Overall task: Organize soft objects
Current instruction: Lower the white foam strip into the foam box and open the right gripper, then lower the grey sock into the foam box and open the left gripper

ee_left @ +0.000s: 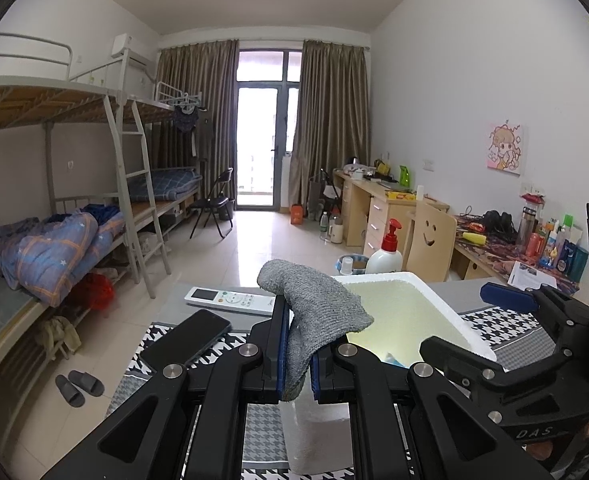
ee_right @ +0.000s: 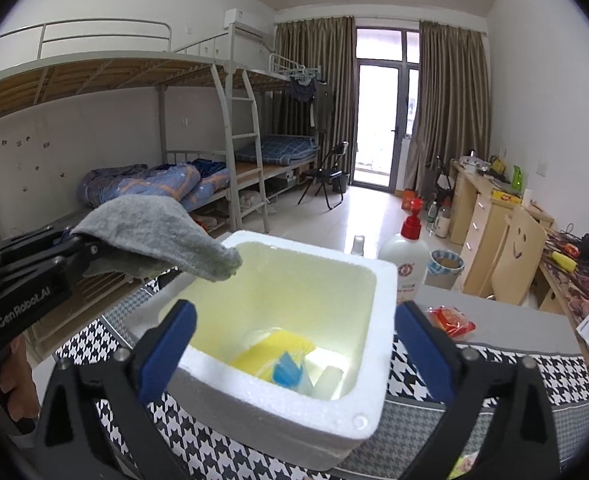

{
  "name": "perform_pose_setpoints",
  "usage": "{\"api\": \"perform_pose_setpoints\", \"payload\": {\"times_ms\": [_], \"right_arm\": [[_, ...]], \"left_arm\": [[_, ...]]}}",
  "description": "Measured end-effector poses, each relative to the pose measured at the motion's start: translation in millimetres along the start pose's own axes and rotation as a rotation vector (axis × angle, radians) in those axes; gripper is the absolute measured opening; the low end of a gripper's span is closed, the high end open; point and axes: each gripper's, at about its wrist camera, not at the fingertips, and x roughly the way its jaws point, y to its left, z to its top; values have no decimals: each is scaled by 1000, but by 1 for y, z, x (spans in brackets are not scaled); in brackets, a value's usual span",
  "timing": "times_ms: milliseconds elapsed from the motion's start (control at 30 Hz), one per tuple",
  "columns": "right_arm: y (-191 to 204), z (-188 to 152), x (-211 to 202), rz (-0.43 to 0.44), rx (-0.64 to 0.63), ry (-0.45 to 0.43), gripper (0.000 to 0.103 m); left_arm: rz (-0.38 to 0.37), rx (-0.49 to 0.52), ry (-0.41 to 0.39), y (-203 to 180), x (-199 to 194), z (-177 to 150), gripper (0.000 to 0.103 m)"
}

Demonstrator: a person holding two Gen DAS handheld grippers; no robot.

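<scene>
My left gripper (ee_left: 294, 354) is shut on a grey cloth (ee_left: 314, 312) and holds it over the left rim of a white foam box (ee_left: 446, 312). In the right wrist view the cloth (ee_right: 154, 236) hangs from the left gripper (ee_right: 90, 254) above the box's (ee_right: 278, 404) left wall. Inside the box lie a yellow cloth (ee_right: 274, 350), a blue item (ee_right: 288, 372) and white pieces. My right gripper (ee_right: 294, 344) is open and empty, its blue pads either side of the box; it also shows in the left wrist view (ee_left: 506, 300).
The box stands on a houndstooth mat (ee_right: 494, 376) on a grey table. A phone (ee_left: 186, 340) and a white remote (ee_left: 230, 300) lie left of the box. A lotion bottle (ee_right: 406, 256) stands behind it, a red packet (ee_right: 450, 322) to its right.
</scene>
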Motion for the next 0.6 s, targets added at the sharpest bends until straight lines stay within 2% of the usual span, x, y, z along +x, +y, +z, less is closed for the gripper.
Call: {"api": "perform_pose_setpoints", "payload": {"times_ms": [233, 600], "right_arm": [[-5, -6, -11, -1, 19, -11, 102], [-27, -20, -35, -82, 34, -30, 103]], "left_arm": [[-14, -1, 14, -4, 4, 2, 9], [-60, 30, 29, -34, 11, 7, 9]]}}
